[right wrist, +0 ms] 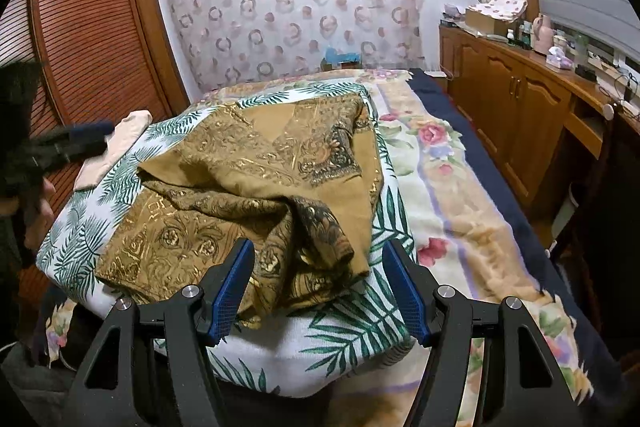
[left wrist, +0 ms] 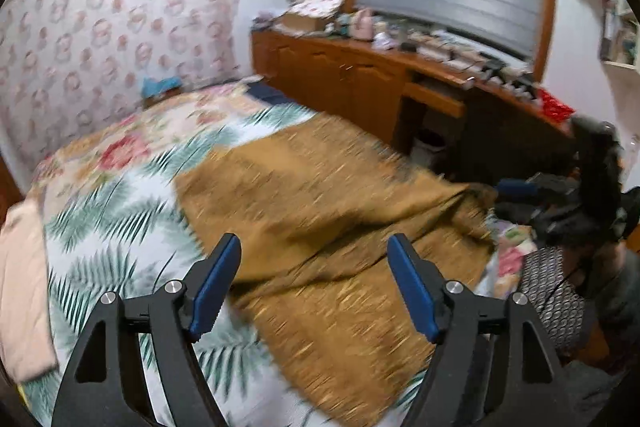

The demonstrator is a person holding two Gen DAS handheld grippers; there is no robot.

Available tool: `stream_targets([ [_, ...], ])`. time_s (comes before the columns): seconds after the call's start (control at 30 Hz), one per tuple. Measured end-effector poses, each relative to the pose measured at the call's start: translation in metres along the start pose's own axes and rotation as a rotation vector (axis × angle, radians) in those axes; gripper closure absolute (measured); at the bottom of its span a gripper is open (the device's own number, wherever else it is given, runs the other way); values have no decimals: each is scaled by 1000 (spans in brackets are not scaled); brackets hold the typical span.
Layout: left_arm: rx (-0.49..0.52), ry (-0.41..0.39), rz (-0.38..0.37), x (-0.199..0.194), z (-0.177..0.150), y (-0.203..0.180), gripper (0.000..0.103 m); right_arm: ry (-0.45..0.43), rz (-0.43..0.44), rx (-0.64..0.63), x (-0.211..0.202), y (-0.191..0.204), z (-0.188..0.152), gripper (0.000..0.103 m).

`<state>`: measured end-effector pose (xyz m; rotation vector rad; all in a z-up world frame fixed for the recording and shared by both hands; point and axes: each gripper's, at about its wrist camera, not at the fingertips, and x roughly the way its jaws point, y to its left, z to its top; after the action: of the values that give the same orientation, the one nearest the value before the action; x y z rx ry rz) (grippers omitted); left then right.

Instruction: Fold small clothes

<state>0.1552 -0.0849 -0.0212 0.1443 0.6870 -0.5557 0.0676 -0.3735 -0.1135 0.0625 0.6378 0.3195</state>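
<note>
A brown garment with gold print (left wrist: 332, 211) lies spread and rumpled on a white cushion with green palm leaves (left wrist: 108, 227). In the right wrist view the garment (right wrist: 256, 183) is bunched in loose folds on the cushion (right wrist: 352, 331). My left gripper (left wrist: 314, 247) is open above the garment's near edge and holds nothing. My right gripper (right wrist: 318, 253) is open just above the garment's near corner and holds nothing. The right gripper also shows at the right of the left wrist view (left wrist: 520, 189), the left one at the left of the right wrist view (right wrist: 80, 137).
A folded pale pink cloth (left wrist: 20, 291) lies at the cushion's left edge, also in the right wrist view (right wrist: 116, 147). The cushion rests on a floral bed cover (right wrist: 460, 195). A wooden cabinet (left wrist: 360, 75) with clutter runs along the right. A wooden wardrobe (right wrist: 92, 39) stands left.
</note>
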Motion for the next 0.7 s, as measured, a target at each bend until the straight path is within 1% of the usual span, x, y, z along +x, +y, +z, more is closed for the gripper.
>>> stream_targets([
  [0.17, -96, 37, 57, 4, -31, 29, 27, 5, 9, -26, 6, 10, 8, 35],
  [0.3, -145, 42, 79, 1, -49, 41, 27, 2, 26, -55, 12, 25, 16, 35],
  [0.5, -185, 18, 122, -12, -64, 54, 27, -3, 73, -129, 27, 58, 33, 35],
  [0.7, -192, -5, 148, -24, -69, 62, 27, 18, 145, -212, 56, 95, 52, 35],
])
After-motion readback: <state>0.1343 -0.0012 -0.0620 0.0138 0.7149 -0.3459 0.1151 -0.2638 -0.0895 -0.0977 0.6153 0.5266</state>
